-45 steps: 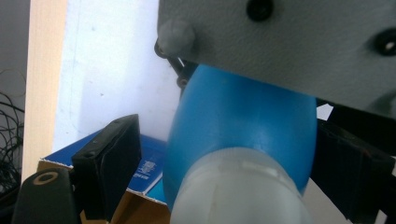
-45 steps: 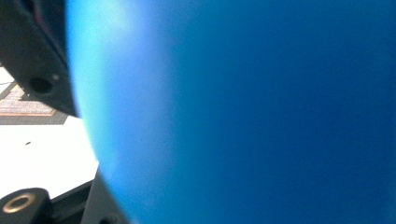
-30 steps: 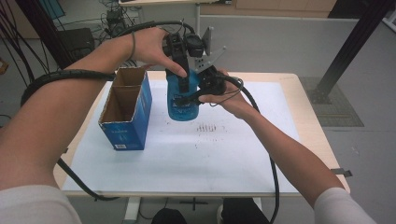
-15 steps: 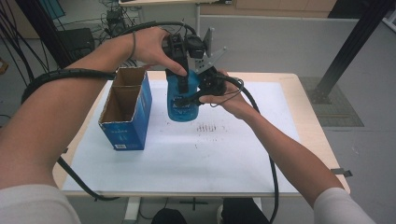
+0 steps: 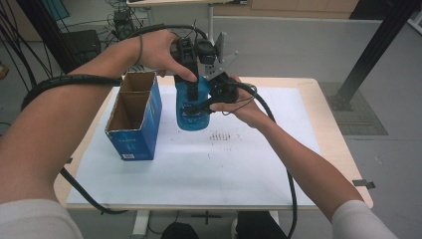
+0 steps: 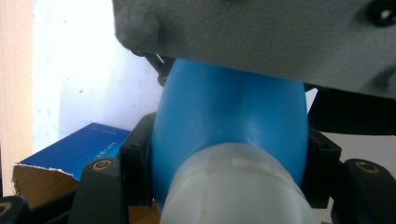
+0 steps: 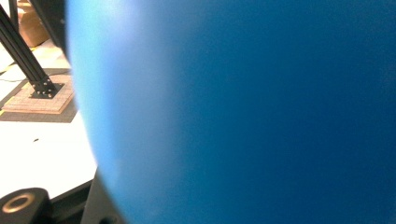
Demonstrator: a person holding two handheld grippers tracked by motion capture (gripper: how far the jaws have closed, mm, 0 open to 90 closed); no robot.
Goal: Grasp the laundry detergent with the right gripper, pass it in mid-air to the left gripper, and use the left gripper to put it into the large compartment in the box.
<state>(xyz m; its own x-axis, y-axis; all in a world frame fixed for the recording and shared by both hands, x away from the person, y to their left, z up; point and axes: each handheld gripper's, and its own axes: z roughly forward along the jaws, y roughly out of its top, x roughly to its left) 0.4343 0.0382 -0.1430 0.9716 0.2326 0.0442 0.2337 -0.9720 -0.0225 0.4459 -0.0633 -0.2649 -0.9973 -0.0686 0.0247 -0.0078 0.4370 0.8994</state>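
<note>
A blue bottle (image 5: 189, 117) with a white cap hangs upright just above the white sheet, right of an open blue cardboard box (image 5: 132, 134). My left gripper (image 5: 191, 82) comes down from above and is shut on the bottle's shoulder. In the left gripper view the bottle (image 6: 229, 116) sits clamped between both jaws, with the box (image 6: 79, 149) behind it. From the right, my right gripper (image 5: 199, 106) is shut across the bottle's body. The bottle (image 7: 257, 112) is pressed close against the lens in the right gripper view.
A white paper sheet (image 5: 239, 169) with faint pencil marks covers the wooden table (image 5: 323, 124). A black slanted post (image 5: 368, 55) stands on the floor beyond the table's right edge, its foot (image 7: 44, 88) on a mat. Cables trail off the table's left side.
The bottle and both grippers have drifted slightly to the left. Both holds are unchanged.
</note>
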